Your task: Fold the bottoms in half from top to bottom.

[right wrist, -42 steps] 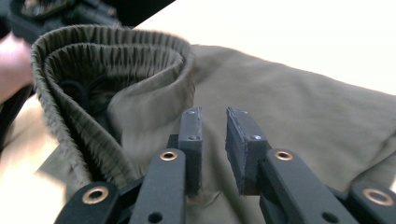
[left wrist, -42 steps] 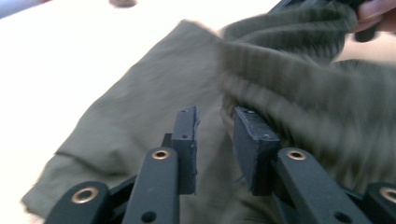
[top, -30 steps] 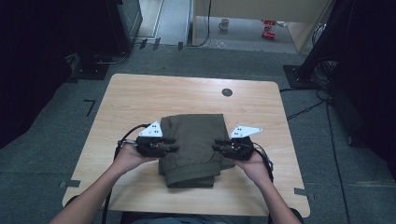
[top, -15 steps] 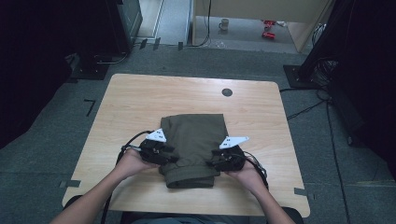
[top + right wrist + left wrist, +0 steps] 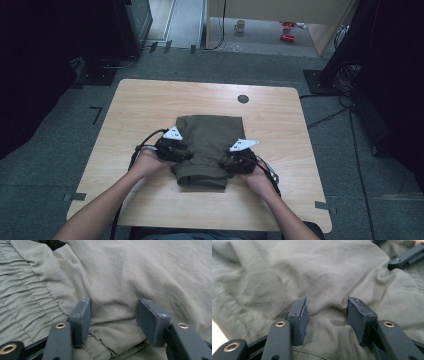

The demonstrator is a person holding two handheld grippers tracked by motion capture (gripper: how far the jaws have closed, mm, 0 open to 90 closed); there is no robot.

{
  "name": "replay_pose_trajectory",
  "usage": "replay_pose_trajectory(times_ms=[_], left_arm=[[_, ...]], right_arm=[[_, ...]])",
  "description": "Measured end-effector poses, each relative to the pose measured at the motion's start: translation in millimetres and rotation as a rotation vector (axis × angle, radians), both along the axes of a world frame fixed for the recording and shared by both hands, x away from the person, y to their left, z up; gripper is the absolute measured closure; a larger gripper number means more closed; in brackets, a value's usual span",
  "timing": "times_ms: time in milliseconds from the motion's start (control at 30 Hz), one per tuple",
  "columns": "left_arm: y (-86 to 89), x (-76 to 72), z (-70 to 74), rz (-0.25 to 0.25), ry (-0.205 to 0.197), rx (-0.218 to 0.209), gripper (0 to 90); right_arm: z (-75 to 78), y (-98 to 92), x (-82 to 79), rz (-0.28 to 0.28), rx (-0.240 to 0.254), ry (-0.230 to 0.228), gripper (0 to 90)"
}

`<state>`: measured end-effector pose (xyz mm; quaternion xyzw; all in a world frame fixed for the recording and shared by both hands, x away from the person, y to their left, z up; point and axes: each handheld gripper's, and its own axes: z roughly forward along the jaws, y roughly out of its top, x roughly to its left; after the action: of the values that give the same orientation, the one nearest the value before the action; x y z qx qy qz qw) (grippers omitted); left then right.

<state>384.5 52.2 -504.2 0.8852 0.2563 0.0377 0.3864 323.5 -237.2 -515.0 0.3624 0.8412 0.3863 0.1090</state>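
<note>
A folded olive-green garment (image 5: 209, 132) lies at the middle of the wooden table (image 5: 145, 102). My left gripper (image 5: 184, 154) rests on its left side and my right gripper (image 5: 228, 163) on its right side, both near the garment's front end. In the left gripper view the jaws of my left gripper (image 5: 328, 312) stand apart on the cloth (image 5: 287, 272), a soft wrinkle between them, and they have just been opening, then closing a little. In the right gripper view my right gripper (image 5: 113, 315) has just been opening, and a loose fold beside the gathered waistband (image 5: 22, 297) lies between its pads.
A round dark grommet (image 5: 243, 98) sits in the table's far right part. Cables trail from both grippers over the near tabletop. Dark equipment and stands ring the table on the grey floor, and a mug (image 5: 240, 25) stands far back.
Both hands have slid along the garment's sides toward the table's front edge and sunk onto the cloth. Both grippers have let go of the cloth.
</note>
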Motion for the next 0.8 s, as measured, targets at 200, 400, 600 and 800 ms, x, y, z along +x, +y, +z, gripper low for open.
replay_pose_trajectory(times_ms=[200,400,600,800], left_arm=[[-2.5,20.7,-0.7,0.055,-0.017,-0.002,51.0],[-1.0,31.7,-4.6,0.104,-0.035,-0.037,50.2],[-0.4,41.9,-6.5,0.138,-0.047,-0.057,49.3],[2.4,42.4,-3.4,0.150,-0.032,-0.078,47.9]], right_arm=[[-0.5,2.9,17.6,-0.046,-0.009,-0.026,45.4],[-2.7,1.9,37.2,-0.073,-0.004,-0.040,45.0],[-4.9,2.6,49.2,-0.106,0.011,-0.053,45.4],[-4.4,3.6,48.9,-0.116,0.014,-0.047,45.8]])
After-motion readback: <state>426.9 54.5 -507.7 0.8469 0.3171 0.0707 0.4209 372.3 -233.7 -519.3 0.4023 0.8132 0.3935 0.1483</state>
